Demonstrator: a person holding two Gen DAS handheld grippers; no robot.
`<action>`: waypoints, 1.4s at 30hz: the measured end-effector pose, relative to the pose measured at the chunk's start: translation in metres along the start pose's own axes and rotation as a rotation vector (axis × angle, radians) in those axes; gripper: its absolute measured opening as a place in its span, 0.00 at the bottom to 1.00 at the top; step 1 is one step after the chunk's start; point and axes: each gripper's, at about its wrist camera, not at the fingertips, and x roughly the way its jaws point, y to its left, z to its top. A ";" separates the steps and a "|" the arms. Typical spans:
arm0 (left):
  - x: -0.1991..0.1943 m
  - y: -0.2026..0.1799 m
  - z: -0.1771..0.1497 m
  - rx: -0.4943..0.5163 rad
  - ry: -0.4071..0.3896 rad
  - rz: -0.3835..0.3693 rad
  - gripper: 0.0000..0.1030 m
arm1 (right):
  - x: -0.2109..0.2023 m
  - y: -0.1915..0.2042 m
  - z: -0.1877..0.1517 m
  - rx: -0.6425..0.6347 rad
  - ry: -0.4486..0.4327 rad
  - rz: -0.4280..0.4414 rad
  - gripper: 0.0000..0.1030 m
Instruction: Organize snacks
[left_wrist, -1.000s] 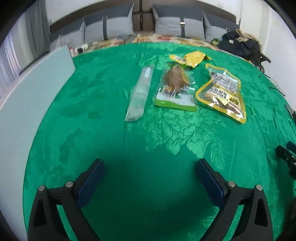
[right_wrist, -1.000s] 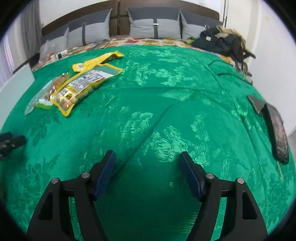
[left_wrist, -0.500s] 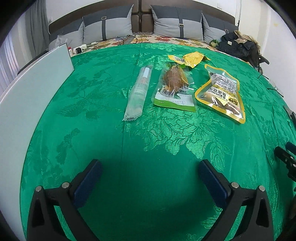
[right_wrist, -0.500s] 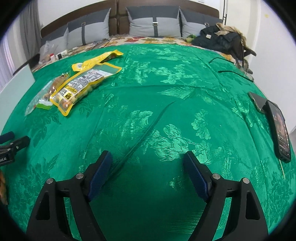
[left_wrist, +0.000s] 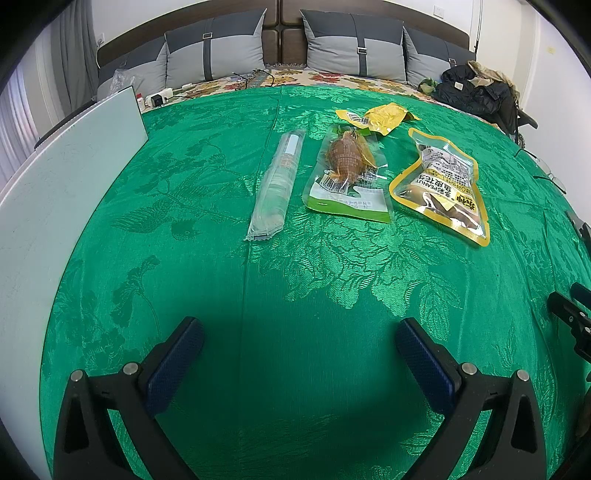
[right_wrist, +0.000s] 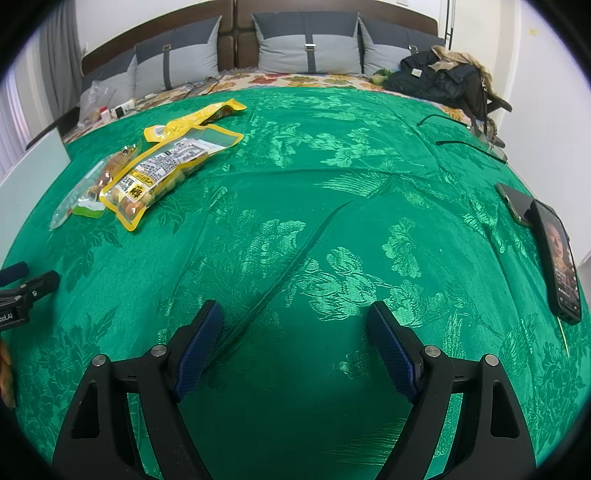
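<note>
Several snack packs lie in a row on the green cloth (left_wrist: 295, 288): a long clear tube pack (left_wrist: 275, 184), a clear pack with a brown snack and green bottom (left_wrist: 347, 173), a yellow-edged peanut pouch (left_wrist: 441, 184) and a small yellow packet (left_wrist: 380, 116) behind. My left gripper (left_wrist: 299, 343) is open and empty, well short of them. My right gripper (right_wrist: 295, 336) is open and empty over bare cloth; the peanut pouch (right_wrist: 166, 173) and the other packs lie far to its left.
A pale board (left_wrist: 55, 192) stands along the left edge. Two phones (right_wrist: 554, 243) and glasses (right_wrist: 472, 144) lie at the right. Grey pillows (left_wrist: 354, 48) and a dark jacket (left_wrist: 476, 88) are at the back. The right gripper's tip (left_wrist: 570, 321) shows at the left view's right edge.
Both grippers have pulled back and tilted up a little, so more of the room shows. The snacks have not moved. Both stay open.
</note>
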 end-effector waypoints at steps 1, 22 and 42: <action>0.000 0.000 0.000 0.000 0.000 0.000 1.00 | 0.000 0.000 0.000 0.000 0.000 0.000 0.81; 0.000 0.000 0.000 0.000 0.000 -0.001 1.00 | -0.001 0.000 0.000 0.000 0.000 0.001 0.82; -0.006 0.011 0.015 -0.029 0.047 -0.042 1.00 | -0.001 0.002 -0.001 0.000 0.000 0.003 0.83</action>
